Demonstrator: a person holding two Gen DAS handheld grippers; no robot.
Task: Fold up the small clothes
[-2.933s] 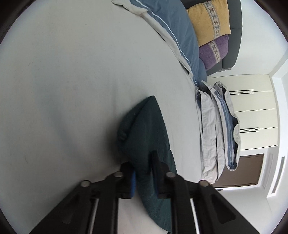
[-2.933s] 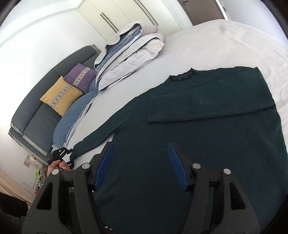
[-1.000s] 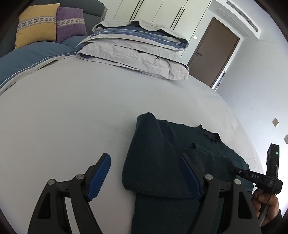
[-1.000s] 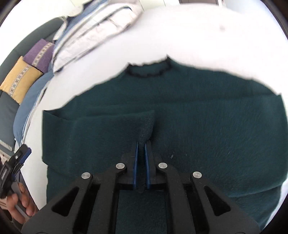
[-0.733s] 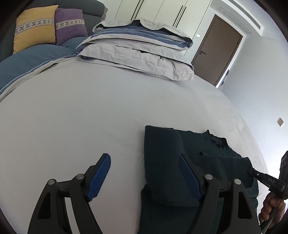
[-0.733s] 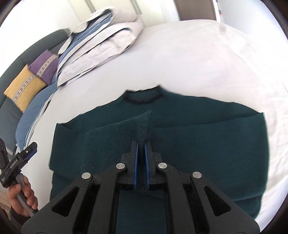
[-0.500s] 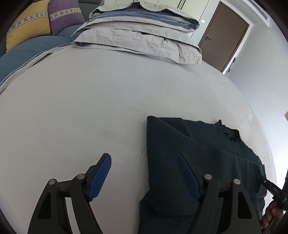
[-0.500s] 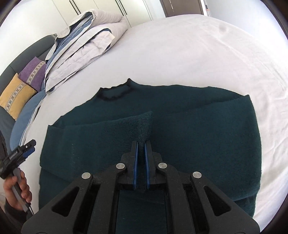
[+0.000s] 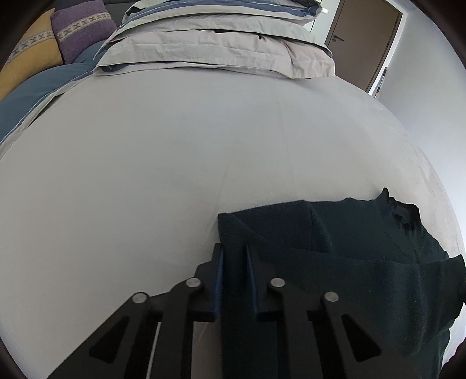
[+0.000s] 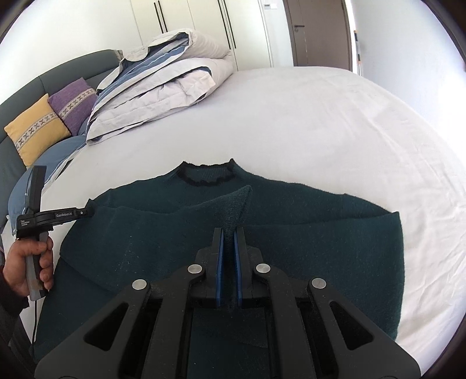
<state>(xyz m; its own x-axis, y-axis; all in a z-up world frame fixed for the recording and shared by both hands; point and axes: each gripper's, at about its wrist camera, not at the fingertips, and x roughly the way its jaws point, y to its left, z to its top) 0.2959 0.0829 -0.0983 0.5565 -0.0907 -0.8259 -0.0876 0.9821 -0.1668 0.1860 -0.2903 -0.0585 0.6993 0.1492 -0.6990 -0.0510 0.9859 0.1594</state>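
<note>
Sweater (image 10: 305, 233): flat on the bed (image 10: 320, 116), near you | Left claw (image 9: 234, 253) just closed, pinching its folded side edge | Right claw (image 10: 228, 236) pinches the sleeve cuff | Soft, floppy; hold the edges.

ahead of you: bed (image 10: 305, 122) with white sheet, mostly bare, faint creases toward right edge. folded duvet (image 10: 163, 81), grey-white with blue stripes, stacked at far left corner of bed. blue pillow (image 9: 38, 87) lies beside it at bed's left edge. behind that, dark grey sofa (image 10: 35, 87) with yellow cushion (image 10: 36, 128) and purple cushion (image 10: 74, 102) side by side, touching. white wardrobe doors (image 10: 186, 23) on back wall, brown door (image 10: 319, 32) to their right.
</note>
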